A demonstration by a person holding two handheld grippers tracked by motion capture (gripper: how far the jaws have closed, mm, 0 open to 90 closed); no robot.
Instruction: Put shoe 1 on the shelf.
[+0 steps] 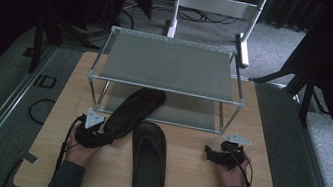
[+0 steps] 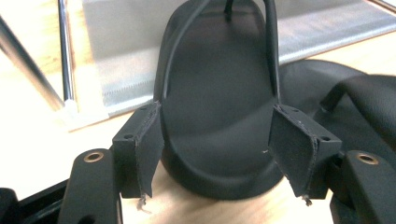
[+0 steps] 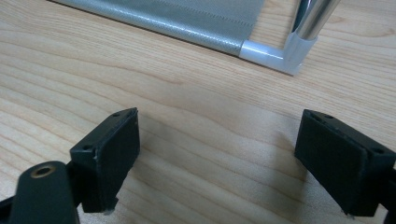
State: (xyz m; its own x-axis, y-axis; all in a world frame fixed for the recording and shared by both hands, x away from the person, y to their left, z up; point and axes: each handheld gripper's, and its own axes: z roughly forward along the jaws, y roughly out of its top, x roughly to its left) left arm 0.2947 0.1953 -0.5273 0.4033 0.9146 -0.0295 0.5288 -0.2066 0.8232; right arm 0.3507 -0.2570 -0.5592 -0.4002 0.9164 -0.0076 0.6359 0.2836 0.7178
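Left claw (image 2: 219,154) stands wide, its two black pads on either side of the heel of the angled flip-flop (image 2: 219,107) without pressing on it; in the left gripper view a sliver of gap shows at each pad, so the sandal is between the jaws but not gripped. Right claw (image 3: 219,163) is also wide, with nothing but bare wood between its pads.

Going from the largest thing down: the wooden table (image 1: 191,178) carries everything. On its far half, toward twelve o'clock, stands a two-level metal shoe rack (image 1: 169,63) with grey mesh shelves and chrome legs. One black flip-flop, the angled one (image 1: 134,111), lies with its toe end pushed under the rack onto the lower shelf and its heel pointing toward seven o'clock, where the left claw (image 1: 96,138) meets it. The straight flip-flop (image 1: 148,164) lies flat on the table just beside the first, at its four o'clock, running from twelve to six o'clock with its heel close to the near edge. The two sandals sit very near each other around the middle of the table.

The right claw (image 1: 213,155) rests at about three o'clock from the straight flip-flop, well apart from it, near the rack's front right leg (image 3: 308,23).
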